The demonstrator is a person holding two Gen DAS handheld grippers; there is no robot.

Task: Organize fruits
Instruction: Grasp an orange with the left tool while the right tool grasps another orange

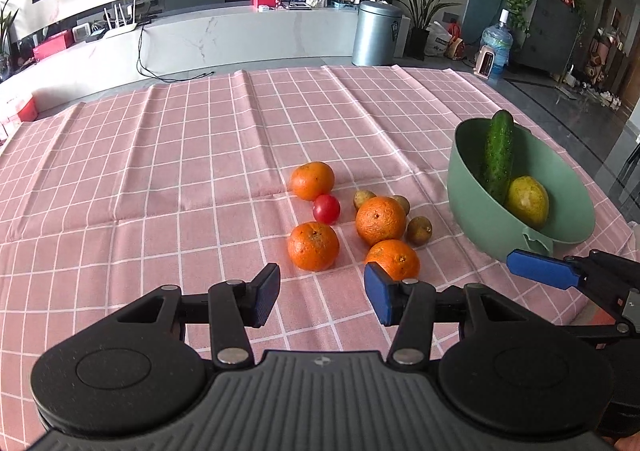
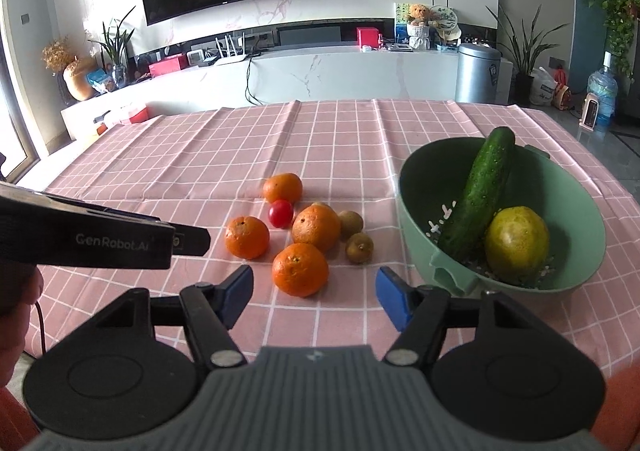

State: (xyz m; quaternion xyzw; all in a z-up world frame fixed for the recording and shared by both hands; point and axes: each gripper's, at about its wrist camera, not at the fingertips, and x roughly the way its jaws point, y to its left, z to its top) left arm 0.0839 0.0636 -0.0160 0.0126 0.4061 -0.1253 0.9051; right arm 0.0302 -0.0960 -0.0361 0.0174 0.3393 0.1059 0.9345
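Several oranges (image 1: 313,246) (image 2: 300,269), a red cherry tomato (image 1: 326,208) (image 2: 280,213) and small brown kiwis (image 1: 419,230) (image 2: 359,247) lie together on the pink checked tablecloth. A green bowl (image 1: 472,227) (image 2: 416,227) to their right holds a cucumber (image 1: 498,155) (image 2: 480,193) and a yellow-green lemon (image 1: 527,201) (image 2: 516,241). My left gripper (image 1: 322,293) is open and empty, just short of the nearest oranges. My right gripper (image 2: 314,291) is open and empty, right before an orange; one of its fingers (image 1: 540,269) shows beside the bowl in the left wrist view.
The tablecloth (image 1: 160,171) covers the table to its far edge. The left gripper's body (image 2: 100,235) reaches in from the left in the right wrist view. Beyond the table are a white TV console (image 2: 320,71), a metal bin (image 1: 376,33) and plants.
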